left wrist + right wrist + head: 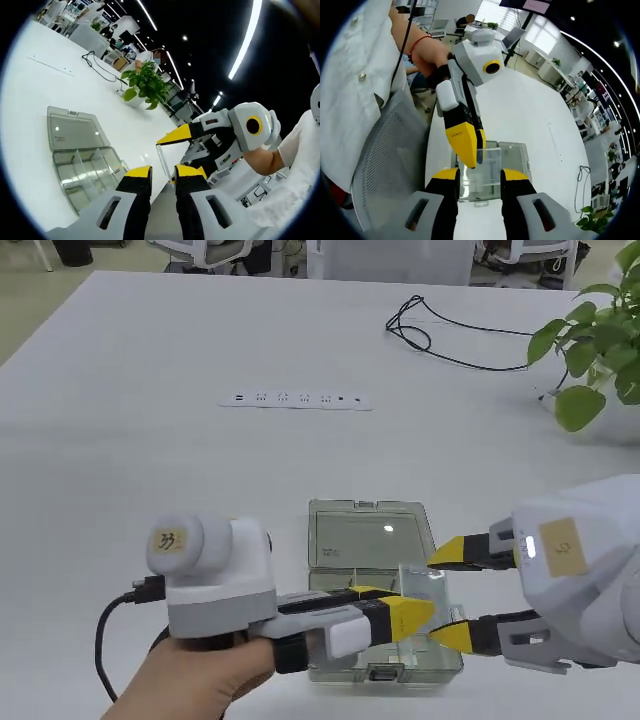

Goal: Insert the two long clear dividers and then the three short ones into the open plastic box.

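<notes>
**Divider pinched over the box, slots hard to hit**

The left claw (408,612) reaches in from the lower left of the head view. Its jaws are almost closed, and the edge of a clear divider (426,588) sits between the yellow tips, so it looks pinched there. The right claw (435,597) comes in from the right edge with its jaws spread wide, one above and one below the divider. It grips nothing.

The divider stands upright over the right part of the box (430,672), low in the centre of the frame. I cannot tell whether its lower edge has met a slot yet. The lid (370,535) lies flat just above. In the left gripper view, some partitions already stand inside the box.

The likely risks:
- The pinch is on a thin, slick edge, so the divider could twist or slip as it goes down.
- It may miss its slots and wedge crooked, because clear plastic against clear plastic hides them.
- Nothing holds the box on the table (150,440), so a push could slide it.
- The right claw sits close enough that a jaw could knock the divider.
</notes>
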Tool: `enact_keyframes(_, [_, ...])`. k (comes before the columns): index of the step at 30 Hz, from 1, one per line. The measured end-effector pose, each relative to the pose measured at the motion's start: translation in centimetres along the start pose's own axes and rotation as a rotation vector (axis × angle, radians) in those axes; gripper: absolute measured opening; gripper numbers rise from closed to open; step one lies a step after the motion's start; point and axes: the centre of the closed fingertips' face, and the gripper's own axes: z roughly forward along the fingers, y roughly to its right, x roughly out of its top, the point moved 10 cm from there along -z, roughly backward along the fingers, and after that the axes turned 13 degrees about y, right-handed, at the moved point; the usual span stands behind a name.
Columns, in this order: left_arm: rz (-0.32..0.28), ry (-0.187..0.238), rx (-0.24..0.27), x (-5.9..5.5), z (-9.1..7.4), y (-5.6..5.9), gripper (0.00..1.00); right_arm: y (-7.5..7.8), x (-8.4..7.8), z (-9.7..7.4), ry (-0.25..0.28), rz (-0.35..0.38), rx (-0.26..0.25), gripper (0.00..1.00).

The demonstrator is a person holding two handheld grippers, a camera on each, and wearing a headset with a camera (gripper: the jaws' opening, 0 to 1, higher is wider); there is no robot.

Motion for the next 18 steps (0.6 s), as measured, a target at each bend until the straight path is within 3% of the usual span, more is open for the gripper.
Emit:
enact_keyframes(10, [-0.032, -0.001, -0.016, -0.17, 0.08, 0.2, 0.02, -0.15, 0.5, 0.08, -0.007, -0.029, 0.008, 0.33])
enact_keyframes(18, [-0.05, 0.004, -0.018, -0.24, -0.04, 0.14, 0.0, -0.21, 0.62, 0.16, -0.01, -0.042, 0.008, 0.33])
